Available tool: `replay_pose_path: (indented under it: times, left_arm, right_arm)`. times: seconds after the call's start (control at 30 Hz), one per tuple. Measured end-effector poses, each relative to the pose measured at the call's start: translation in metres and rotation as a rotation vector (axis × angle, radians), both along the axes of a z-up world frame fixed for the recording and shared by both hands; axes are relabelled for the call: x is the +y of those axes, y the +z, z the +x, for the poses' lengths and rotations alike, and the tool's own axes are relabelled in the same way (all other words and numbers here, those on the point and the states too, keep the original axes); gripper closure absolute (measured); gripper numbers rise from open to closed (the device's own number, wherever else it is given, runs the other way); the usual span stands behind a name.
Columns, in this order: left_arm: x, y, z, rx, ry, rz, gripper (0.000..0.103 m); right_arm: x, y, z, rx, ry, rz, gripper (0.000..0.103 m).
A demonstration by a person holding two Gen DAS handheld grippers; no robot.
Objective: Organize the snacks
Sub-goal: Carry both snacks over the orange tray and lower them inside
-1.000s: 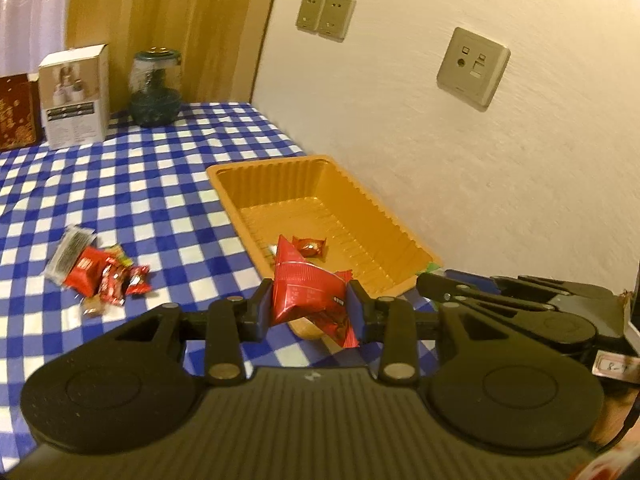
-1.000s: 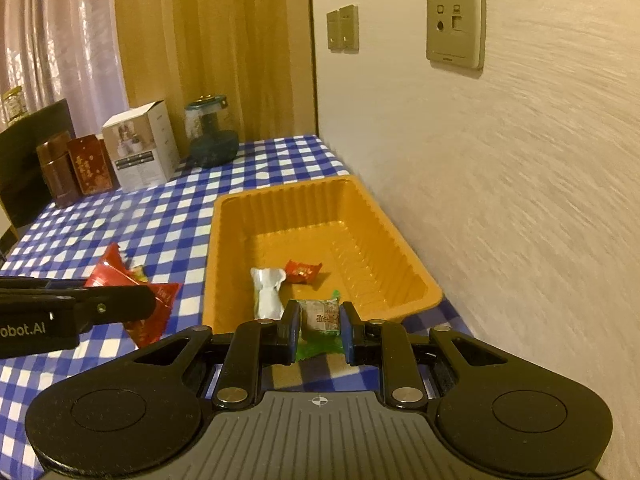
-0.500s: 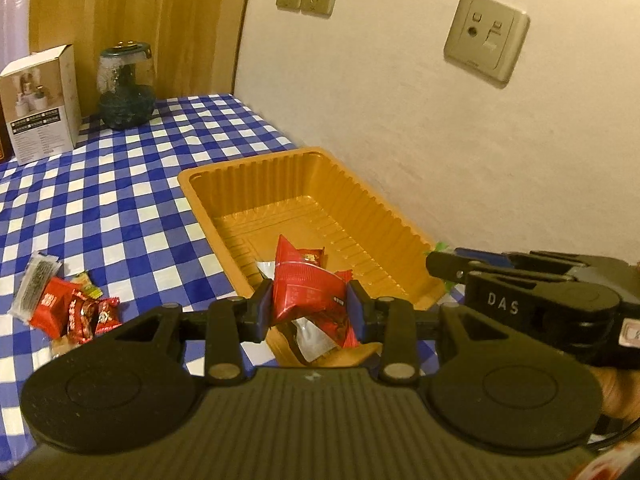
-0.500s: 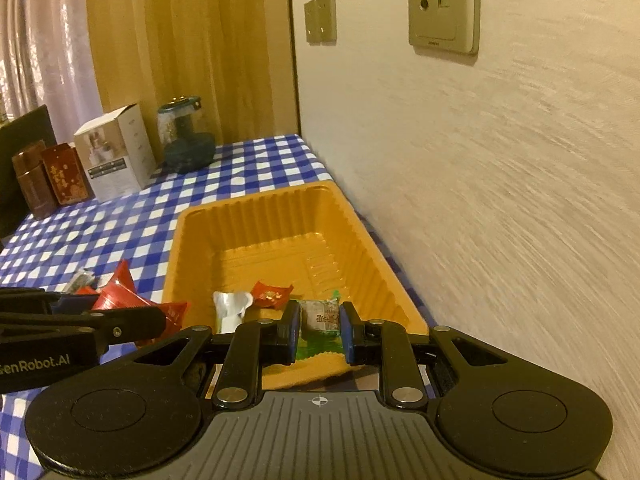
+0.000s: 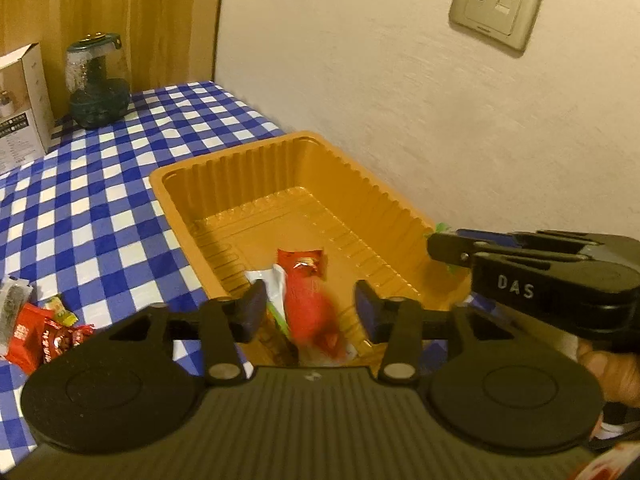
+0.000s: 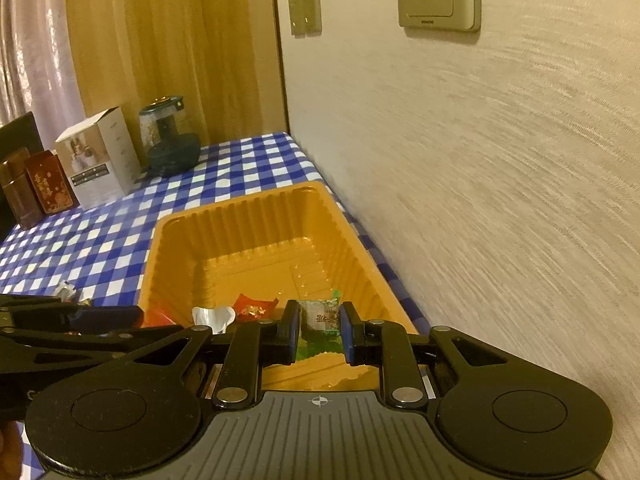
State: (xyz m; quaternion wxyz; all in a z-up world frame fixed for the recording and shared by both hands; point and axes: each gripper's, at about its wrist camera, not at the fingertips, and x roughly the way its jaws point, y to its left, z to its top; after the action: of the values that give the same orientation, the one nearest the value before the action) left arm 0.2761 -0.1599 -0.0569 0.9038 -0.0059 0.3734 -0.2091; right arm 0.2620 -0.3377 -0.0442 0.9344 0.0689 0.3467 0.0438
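Observation:
An orange ribbed tray (image 5: 224, 160) stands on the blue checked cloth against the wall. My left gripper (image 5: 310, 314) hangs over its near end, jaws opening. A blurred red snack packet (image 5: 310, 316) lies loose between the pads, touching neither. Under it in the tray lie a white wrapper (image 5: 266, 280) and a small red candy (image 5: 300, 260). My right gripper (image 6: 320, 330) is shut on a small green-and-white snack packet (image 6: 320, 318) above the tray's (image 6: 240, 208) near right corner. Its fingers (image 5: 480, 248) reach in from the right in the left wrist view.
A pile of red and mixed snacks (image 5: 36, 328) lies on the cloth left of the tray. At the back stand a dark glass jar (image 5: 98, 80), a white box (image 6: 100, 160) and brown-red boxes (image 6: 44, 184). The wall runs close along the tray's right side.
Both grippers have come forward and down over the tray's near end. The left jaws have spread and the red packet has come loose from their grip.

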Motion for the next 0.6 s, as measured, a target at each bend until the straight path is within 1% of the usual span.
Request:
replay_pose_path:
  times: [0.4, 0.6]
  left_arm:
    - [0.029, 0.005, -0.011, -0.003, 0.069, -0.023, 0.057]
    - [0.033, 0.005, -0.017, -0.005, 0.075, -0.021, 0.057]
  right_arm:
    - [0.006, -0.001, -0.001, 0.009, 0.009, 0.015, 0.081]
    - [0.011, 0.001, 0.001, 0.003, 0.022, 0.029, 0.081]
